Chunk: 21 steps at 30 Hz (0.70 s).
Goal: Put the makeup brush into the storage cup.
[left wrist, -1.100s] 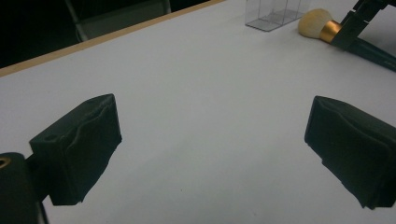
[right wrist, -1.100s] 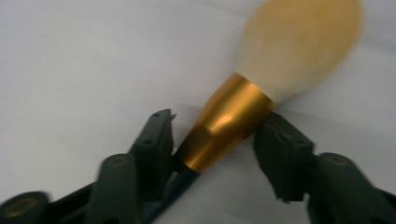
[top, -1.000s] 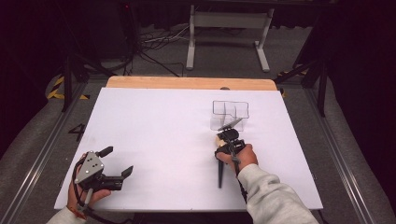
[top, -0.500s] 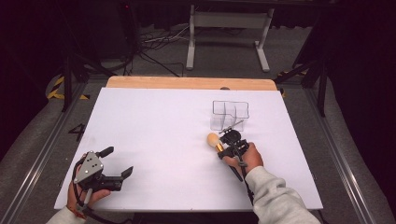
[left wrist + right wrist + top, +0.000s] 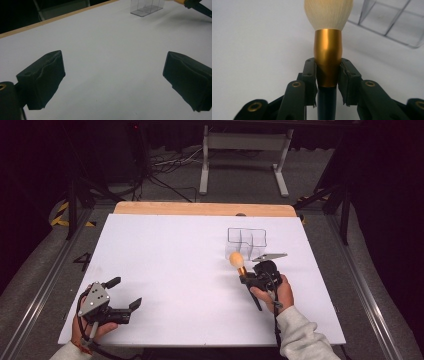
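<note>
the right gripper (image 5: 248,276) has its jaws closed on the gold collar of a makeup brush (image 5: 327,37), lifted above the white table (image 5: 175,270), cream bristles pointing far-left, just near of the clear organizer (image 5: 246,238). the left gripper (image 5: 122,296) rests at the near-left corner, jaws wide apart and holding nothing.

Left gripper (image 5: 126,293) agape, right gripper (image 5: 327,75) clamped.

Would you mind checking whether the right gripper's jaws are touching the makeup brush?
Touching. The right gripper view shows the right gripper with both jaws pressed against the gold ferrule of the makeup brush, no gap on either side.
</note>
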Each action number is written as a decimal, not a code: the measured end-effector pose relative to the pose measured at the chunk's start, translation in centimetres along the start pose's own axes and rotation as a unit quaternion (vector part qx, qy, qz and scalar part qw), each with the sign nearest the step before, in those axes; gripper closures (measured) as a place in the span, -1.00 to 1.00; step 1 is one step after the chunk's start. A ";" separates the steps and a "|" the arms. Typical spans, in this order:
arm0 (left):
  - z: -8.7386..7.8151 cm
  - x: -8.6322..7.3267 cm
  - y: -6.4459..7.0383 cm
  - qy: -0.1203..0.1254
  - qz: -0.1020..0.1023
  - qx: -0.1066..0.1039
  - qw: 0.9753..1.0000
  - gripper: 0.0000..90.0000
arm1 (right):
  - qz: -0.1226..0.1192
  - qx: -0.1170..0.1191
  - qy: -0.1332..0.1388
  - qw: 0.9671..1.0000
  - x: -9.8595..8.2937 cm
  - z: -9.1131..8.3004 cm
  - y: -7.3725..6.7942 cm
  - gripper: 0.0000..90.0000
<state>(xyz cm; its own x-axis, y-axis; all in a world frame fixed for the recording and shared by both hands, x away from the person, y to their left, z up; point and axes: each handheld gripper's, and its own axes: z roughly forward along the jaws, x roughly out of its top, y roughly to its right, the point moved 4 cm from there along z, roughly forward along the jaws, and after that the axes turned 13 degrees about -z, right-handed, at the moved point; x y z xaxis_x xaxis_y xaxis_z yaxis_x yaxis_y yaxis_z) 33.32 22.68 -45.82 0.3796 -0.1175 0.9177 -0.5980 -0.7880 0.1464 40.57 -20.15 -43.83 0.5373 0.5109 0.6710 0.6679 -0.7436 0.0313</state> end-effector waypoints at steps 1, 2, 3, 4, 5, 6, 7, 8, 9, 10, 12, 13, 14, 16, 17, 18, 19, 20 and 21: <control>0.0 0.0 0.0 0.000 -0.001 0.000 1.000 -0.90 | 0.003 0.004 0.012 1.000 0.0 -0.4 0.1 0.55; 0.0 0.0 0.0 -0.001 -0.001 0.000 1.000 -0.90 | 0.008 0.003 0.022 1.000 0.0 -0.7 0.3 0.55; 0.1 0.0 0.0 -0.003 -0.001 0.001 1.000 -0.90 | 0.007 -0.002 0.031 0.999 0.0 -1.0 0.5 0.55; 0.1 0.0 0.0 -0.005 0.000 0.002 1.000 -0.90 | 0.005 -0.003 0.044 0.999 0.0 -1.3 0.6 0.55; 0.1 0.0 0.0 -0.005 0.000 0.002 1.000 -0.90 | 0.005 -0.003 0.044 0.999 0.0 -1.3 0.6 0.55; 0.1 -0.1 0.0 -0.006 0.000 0.002 1.000 -0.90 | 0.008 -0.006 0.053 0.999 0.0 -1.7 0.8 0.55; 0.2 -0.1 0.0 -0.006 0.001 0.003 1.000 -0.90 | 0.002 -0.014 0.068 0.998 -0.1 -2.2 1.0 0.55; 0.2 -0.1 0.0 -0.006 0.001 0.003 1.000 -0.90 | 0.002 -0.014 0.068 0.998 -0.1 -2.2 1.0 0.55; 0.2 -0.1 -0.1 -0.007 0.001 0.004 1.000 -0.90 | 0.001 -0.019 0.082 0.996 -0.1 -2.7 1.1 0.55; 0.2 -0.1 -0.1 -0.007 0.001 0.004 1.000 -0.90 | 0.002 -0.018 0.089 0.996 -0.2 -2.8 1.2 0.55; 0.3 -0.1 -0.1 -0.005 -0.004 0.003 1.000 -0.90 | 0.001 -0.017 0.097 0.995 -0.2 -3.0 1.3 0.55; 0.3 -0.1 -0.1 -0.006 -0.005 0.004 1.000 -0.90 | 0.001 -0.020 0.103 0.994 -0.3 -3.2 1.4 0.55; 0.3 -0.1 -0.1 -0.006 -0.003 0.004 1.000 -0.90 | -0.001 -0.019 0.113 0.993 -0.4 -3.4 1.5 0.55; 0.3 -0.1 -0.1 -0.007 -0.002 0.005 1.000 -0.90 | -0.003 -0.021 0.120 0.993 -0.5 -3.6 1.6 0.55; 0.3 -0.1 -0.1 -0.007 -0.002 0.004 1.000 -0.90 | -0.002 -0.023 0.126 0.992 -0.5 -3.7 1.7 0.55; 0.3 -0.2 -0.1 -0.007 -0.002 0.004 1.000 -0.90 | -0.003 -0.025 0.133 0.991 -0.5 -3.9 1.8 0.55; 0.3 -0.2 -0.1 -0.009 -0.001 0.005 1.000 -0.90 | -0.004 -0.027 0.137 0.990 -0.5 -3.9 1.8 0.55; 0.3 -0.1 -0.1 -0.009 0.001 0.005 1.000 -0.90 | -0.004 -0.028 0.146 0.989 -0.5 -4.1 1.8 0.55; 0.2 -0.2 -0.1 -0.008 -0.001 0.005 1.000 -0.90 | -0.007 -0.028 0.152 0.988 -0.5 -4.2 1.8 0.55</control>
<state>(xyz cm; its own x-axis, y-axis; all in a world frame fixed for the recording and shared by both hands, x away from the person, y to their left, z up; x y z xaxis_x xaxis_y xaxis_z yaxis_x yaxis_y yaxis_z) 33.50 22.63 -46.07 0.3918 -0.1256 0.9114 -0.5902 -0.7943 0.1442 39.39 -23.56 -40.99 0.3425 0.3742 0.8618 0.6399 -0.7645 0.0777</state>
